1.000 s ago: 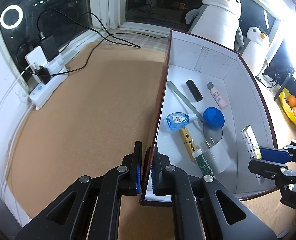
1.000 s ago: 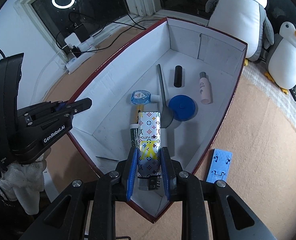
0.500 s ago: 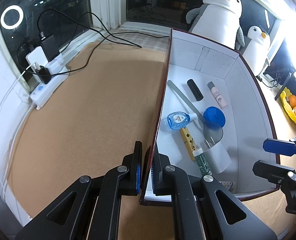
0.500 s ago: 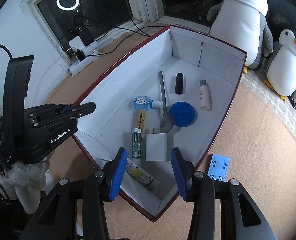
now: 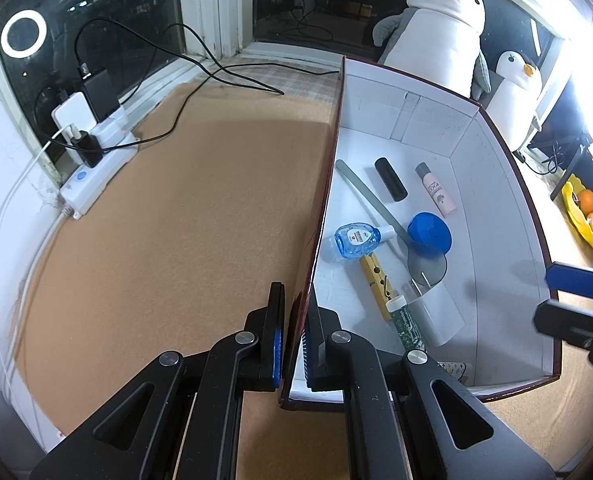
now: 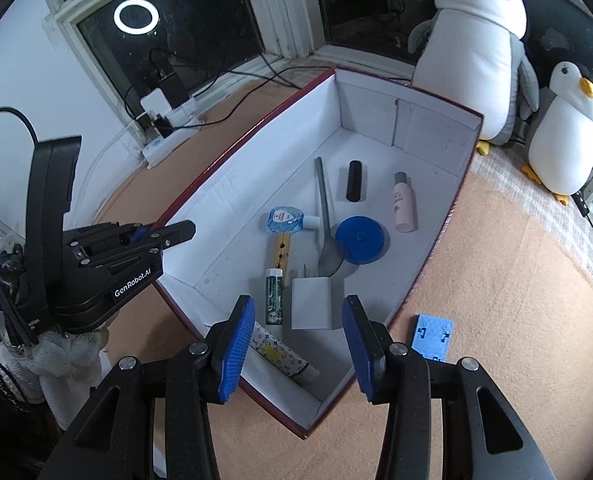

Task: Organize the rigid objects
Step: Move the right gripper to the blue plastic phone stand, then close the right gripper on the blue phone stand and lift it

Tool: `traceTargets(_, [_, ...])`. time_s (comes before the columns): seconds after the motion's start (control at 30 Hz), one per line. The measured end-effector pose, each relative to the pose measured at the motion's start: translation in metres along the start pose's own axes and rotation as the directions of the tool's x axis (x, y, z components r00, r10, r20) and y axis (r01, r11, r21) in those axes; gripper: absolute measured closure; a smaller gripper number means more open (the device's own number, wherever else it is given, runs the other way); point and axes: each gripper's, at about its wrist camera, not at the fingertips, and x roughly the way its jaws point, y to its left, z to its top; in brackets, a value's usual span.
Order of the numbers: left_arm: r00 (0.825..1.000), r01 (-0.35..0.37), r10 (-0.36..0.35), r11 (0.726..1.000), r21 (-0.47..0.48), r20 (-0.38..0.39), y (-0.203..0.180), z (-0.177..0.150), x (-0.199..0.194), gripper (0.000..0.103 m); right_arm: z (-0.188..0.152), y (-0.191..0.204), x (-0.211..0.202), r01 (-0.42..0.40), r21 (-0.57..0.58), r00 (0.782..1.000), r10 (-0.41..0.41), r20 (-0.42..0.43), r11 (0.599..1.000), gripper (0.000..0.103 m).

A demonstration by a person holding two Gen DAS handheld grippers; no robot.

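From my left wrist view, my left hand-held gripper (image 5: 294, 344) is clenched on the near left wall of the box (image 5: 496, 208). From my right wrist view, my right hand-held gripper (image 6: 298, 344) has just been opening, released with nothing between its jaws; the patterned tube (image 6: 276, 354) lies inside the box at 6 o'clock, near the front corner.

A dark window (image 6: 200, 36) with white frame reflects a round ring light (image 6: 135, 17). The tan felt tabletop (image 5: 184, 216) meets a white wall (image 6: 24, 92).

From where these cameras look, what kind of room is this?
Probably a home room at night: two white plush penguins by a dark window, a white power strip on tan carpet.
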Motion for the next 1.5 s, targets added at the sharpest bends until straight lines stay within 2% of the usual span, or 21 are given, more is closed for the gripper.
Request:
traceTargets(0.17, [1.0, 0.0, 0.0, 1.0, -0.007, -0.006, 0.002, -0.001, 0.001, 0.093, -0.006, -0.017, -0.014, 0.004, 0.047, 0.999, -0.006, 0.034, 0.999, 0.061])
traceTargets(0.3, [1.0, -0.005, 0.005, 1.0, -0.014, -0.009, 0.003, 0.0, 0.002, 0.089, -0.019, -0.041, -0.022, 0.036, 0.102, 0.998, -0.04, 0.043, 0.994, 0.061])
traceTargets(0.43, [1.0, -0.009, 0.009, 1.0, -0.021, -0.015, 0.004, 0.001, 0.003, 0.085, -0.037, -0.067, -0.019, 0.076, 0.154, 0.997, -0.079, 0.014, 0.985, 0.061])
traceTargets(0.63, [1.0, -0.02, 0.019, 1.0, -0.019, -0.019, 0.003, 0.003, 0.003, 0.085, -0.059, -0.093, -0.003, 0.119, 0.188, 0.992, -0.11, -0.062, 0.975, 0.061])
traceTargets(0.83, [0.999, -0.027, 0.027, 0.999, -0.018, -0.022, 0.002, 0.005, 0.003, 0.085, -0.066, -0.097, 0.022, 0.137, 0.181, 0.987, -0.119, -0.107, 0.974, 0.061])
traceTargets(1.1, [0.999, -0.038, 0.038, 0.999, -0.013, -0.031, 0.001, 0.006, 0.006, 0.085, -0.059, -0.103, 0.055, 0.152, 0.194, 0.981, -0.124, -0.148, 0.969, 0.061])
traceTargets(1.5, [0.998, -0.053, 0.052, 0.999, -0.013, -0.042, -0.001, 0.008, 0.009, 0.085, -0.049, -0.099, 0.077, 0.185, 0.098, 0.966, -0.162, -0.204, 0.978, 0.061])
